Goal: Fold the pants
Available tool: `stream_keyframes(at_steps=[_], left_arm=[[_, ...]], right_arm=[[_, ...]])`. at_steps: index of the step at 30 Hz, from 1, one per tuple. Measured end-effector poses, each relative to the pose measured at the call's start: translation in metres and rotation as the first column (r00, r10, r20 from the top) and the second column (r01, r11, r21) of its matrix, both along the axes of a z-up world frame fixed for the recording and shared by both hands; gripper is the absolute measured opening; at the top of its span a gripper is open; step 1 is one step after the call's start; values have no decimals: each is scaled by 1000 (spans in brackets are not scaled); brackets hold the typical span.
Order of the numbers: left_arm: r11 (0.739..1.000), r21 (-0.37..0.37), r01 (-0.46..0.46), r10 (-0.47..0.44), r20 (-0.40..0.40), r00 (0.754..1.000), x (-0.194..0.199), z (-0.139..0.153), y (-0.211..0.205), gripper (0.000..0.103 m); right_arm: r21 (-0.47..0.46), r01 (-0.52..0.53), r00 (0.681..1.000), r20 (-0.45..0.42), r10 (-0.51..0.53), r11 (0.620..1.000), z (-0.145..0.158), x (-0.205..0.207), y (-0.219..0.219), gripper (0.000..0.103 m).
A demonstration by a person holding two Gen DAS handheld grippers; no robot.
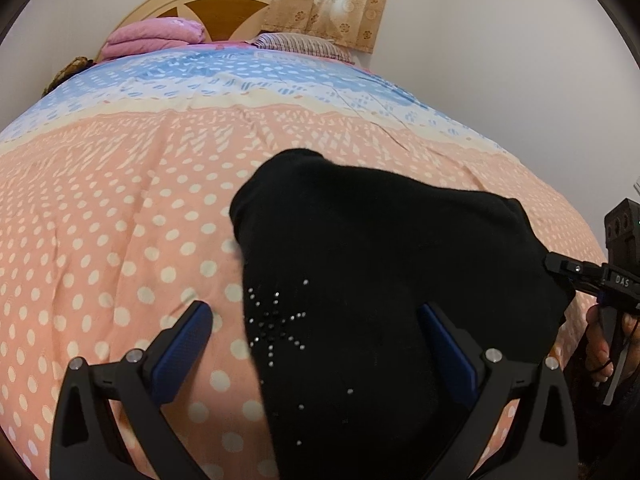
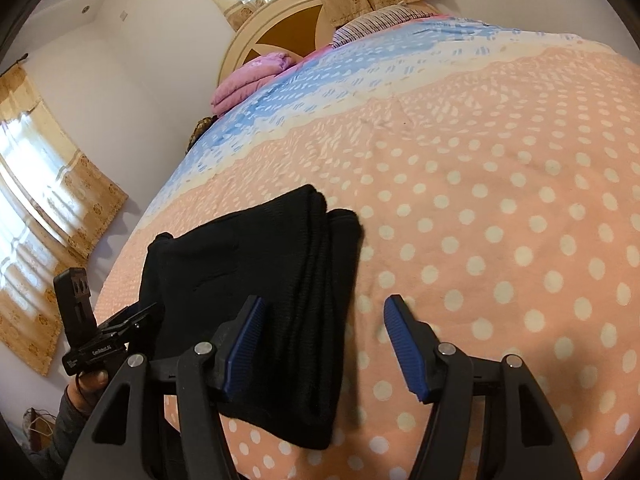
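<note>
Black pants point(image 1: 380, 260) lie folded in a thick stack on the pink dotted bedspread point(image 1: 100, 240); small rhinestones show on the cloth. My left gripper point(image 1: 316, 320) is open, its blue pads wide apart above the stack's left part. In the right wrist view the folded pants point(image 2: 260, 280) lie left of centre with layered edges on the right. My right gripper point(image 2: 324, 332) is open and empty, its left pad over the stack's right edge. The right gripper also shows in the left wrist view point(image 1: 560, 268) at the stack's right side; the left gripper shows in the right wrist view point(image 2: 140, 316).
A folded pink blanket point(image 1: 156, 36) and a striped pillow point(image 1: 300, 44) lie at the headboard point(image 1: 224, 4). Curtains point(image 2: 52, 208) hang on the walls. The bedspread point(image 2: 500, 220) stretches wide to the right of the pants.
</note>
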State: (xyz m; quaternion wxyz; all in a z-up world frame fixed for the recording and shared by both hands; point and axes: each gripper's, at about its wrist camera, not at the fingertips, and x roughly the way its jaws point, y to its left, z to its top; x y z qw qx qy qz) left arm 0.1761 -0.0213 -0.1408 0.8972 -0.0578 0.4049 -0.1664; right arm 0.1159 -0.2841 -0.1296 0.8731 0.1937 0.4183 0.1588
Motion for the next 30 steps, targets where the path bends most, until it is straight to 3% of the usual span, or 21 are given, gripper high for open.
stream_keyframes(at_steps=[8, 10, 12, 14, 17, 23, 30], left_arm=[[998, -59, 33, -33, -9, 999, 5, 2, 4, 103], [996, -80, 33, -33, -7, 999, 4, 3, 8, 99], [992, -118, 49, -50, -1, 999, 3, 5, 12, 82], [986, -155, 58, -60, -7, 998, 2, 5, 16, 79], [985, -158, 71, -71, 0, 997, 0, 7, 14, 67], [967, -243, 72, -71, 14, 997, -2, 11, 25, 24], [943, -325, 70, -56, 51, 997, -10, 23, 45, 13]], right_arm=[[72, -40, 999, -1, 41, 997, 0, 7, 12, 59], [56, -70, 998, 4, 70, 996, -1, 5, 20, 47], [49, -65, 998, 9, 64, 997, 0, 3, 20, 40], [83, -65, 998, 5, 64, 994, 0, 2, 16, 32], [75, -74, 997, 26, 72, 994, 9, -4, 20, 29], [21, -127, 986, 108, 124, 992, 43, -22, 38, 27], [-53, -207, 963, 165, 213, 977, 83, -20, 66, 27]])
